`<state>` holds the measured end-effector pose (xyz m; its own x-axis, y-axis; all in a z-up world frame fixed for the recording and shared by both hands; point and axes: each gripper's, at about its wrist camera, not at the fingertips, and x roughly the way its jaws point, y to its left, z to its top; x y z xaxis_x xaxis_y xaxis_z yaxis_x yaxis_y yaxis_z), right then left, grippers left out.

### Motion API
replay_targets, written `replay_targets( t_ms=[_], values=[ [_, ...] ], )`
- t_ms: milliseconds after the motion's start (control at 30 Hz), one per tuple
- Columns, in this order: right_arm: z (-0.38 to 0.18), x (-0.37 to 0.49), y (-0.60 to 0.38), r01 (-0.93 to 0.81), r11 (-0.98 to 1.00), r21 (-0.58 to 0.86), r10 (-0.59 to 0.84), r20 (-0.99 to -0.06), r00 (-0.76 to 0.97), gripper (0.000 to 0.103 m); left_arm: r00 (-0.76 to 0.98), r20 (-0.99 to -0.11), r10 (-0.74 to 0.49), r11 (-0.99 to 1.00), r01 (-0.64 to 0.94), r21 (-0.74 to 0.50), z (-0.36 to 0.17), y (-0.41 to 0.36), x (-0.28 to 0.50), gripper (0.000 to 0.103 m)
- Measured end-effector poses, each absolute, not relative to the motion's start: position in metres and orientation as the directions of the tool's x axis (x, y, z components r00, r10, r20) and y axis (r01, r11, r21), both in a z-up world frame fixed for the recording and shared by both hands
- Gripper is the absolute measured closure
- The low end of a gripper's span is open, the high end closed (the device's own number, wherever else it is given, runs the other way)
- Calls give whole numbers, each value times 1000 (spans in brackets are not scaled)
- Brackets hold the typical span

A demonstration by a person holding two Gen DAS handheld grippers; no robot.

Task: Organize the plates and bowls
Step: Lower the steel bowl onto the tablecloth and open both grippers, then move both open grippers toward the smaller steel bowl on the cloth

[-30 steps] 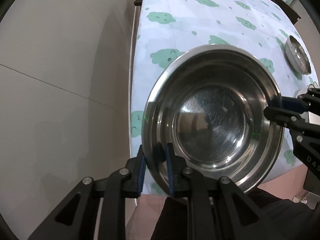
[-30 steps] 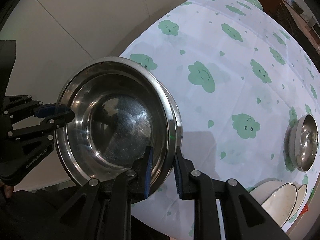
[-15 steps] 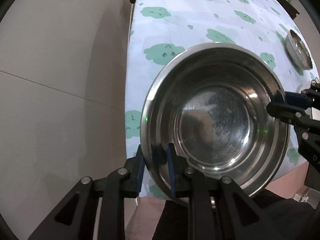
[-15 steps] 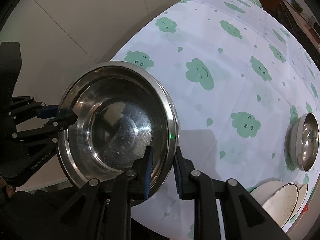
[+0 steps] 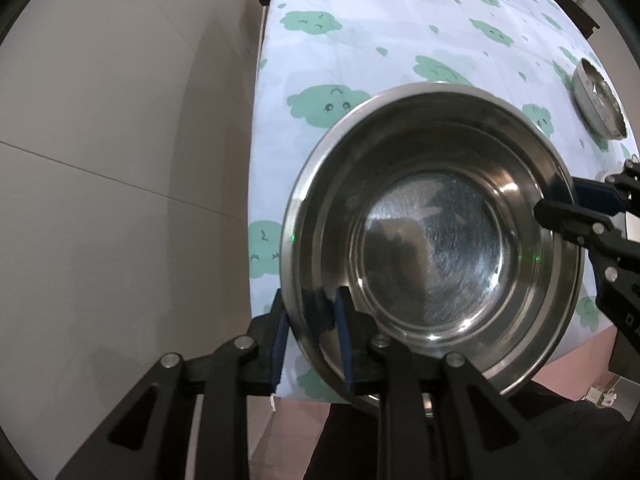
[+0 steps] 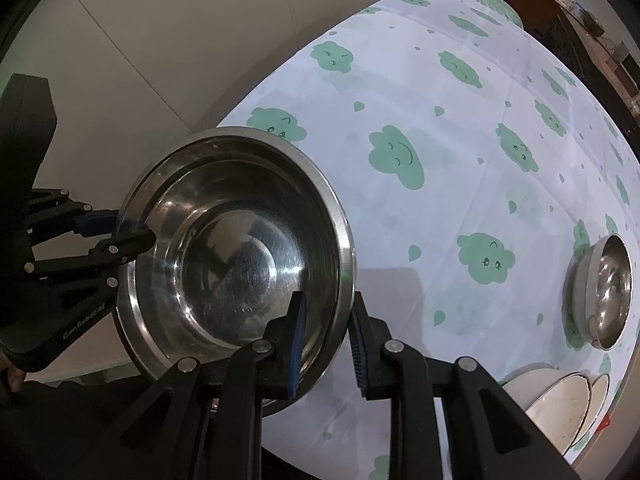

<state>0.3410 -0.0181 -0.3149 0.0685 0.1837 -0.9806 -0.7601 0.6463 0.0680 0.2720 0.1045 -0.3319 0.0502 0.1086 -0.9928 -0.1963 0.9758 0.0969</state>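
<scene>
A large steel bowl (image 5: 432, 236) hangs in the air over the near edge of the table, held by both grippers. My left gripper (image 5: 310, 330) is shut on its near-left rim. My right gripper (image 6: 326, 334) is shut on the opposite rim, and it shows in the left wrist view (image 5: 560, 204) at the right. The same bowl fills the left half of the right wrist view (image 6: 236, 264), with the left gripper (image 6: 120, 232) on its far side. A smaller steel bowl (image 6: 604, 292) sits on the table at the right; it shows far right in the left wrist view (image 5: 598, 100).
The table carries a white cloth with green cloud prints (image 6: 460, 152). White bowls (image 6: 560, 408) are stacked at the table's near right corner. A pale tiled floor (image 5: 120, 160) lies left of the table. Dark furniture (image 6: 580, 28) stands beyond the far end.
The bowl, held by both grippers, has shifted slightly toward the table and tilted a little; both grips are unchanged.
</scene>
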Motion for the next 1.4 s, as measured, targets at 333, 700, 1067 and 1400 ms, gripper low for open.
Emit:
replay_targets(
  t_ms=[333,700,1067,1400],
  values=[
    [-313,336,-18,-749,656,89,216,-973,74,63,65,-990,125,977,-179,112,-326,98,268,79],
    [-299,327,-27,-726,683,86,256,-958,128,62,121,-981,153,975,-183,129,-311,95,260,52],
    [-286,318,-58,-649,757,81,265,-945,191,60,171,-974,149,980,-156,123,-298,83,261,42],
    [-283,311,-88,-574,814,87,256,-941,221,60,204,-973,110,992,-79,96,-287,55,270,41]
  ],
)
